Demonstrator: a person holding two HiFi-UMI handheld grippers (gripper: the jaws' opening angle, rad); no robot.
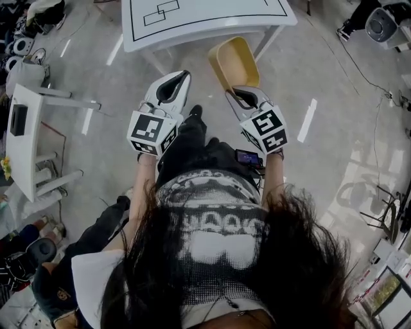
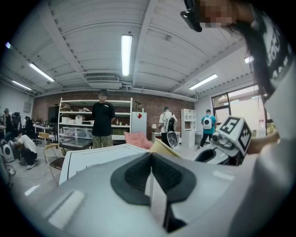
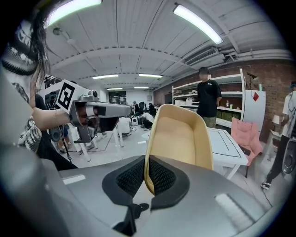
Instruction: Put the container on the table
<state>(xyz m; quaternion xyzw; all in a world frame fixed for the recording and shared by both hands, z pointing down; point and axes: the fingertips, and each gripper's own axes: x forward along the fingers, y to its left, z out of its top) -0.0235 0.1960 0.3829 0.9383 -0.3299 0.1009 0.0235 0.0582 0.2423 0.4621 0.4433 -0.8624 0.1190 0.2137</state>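
We clamp our right gripper (image 1: 239,95) on the near rim of the yellow container (image 1: 234,61), so the tub sticks out ahead of the jaws, tilted, with its hollow turned towards us. Our left gripper (image 1: 174,83) sits alongside, jaws together on nothing; one grip seems enough for a light tub. The container hangs over the floor, just short of the white table (image 1: 205,19) beyond, so we judge the carry unfinished.
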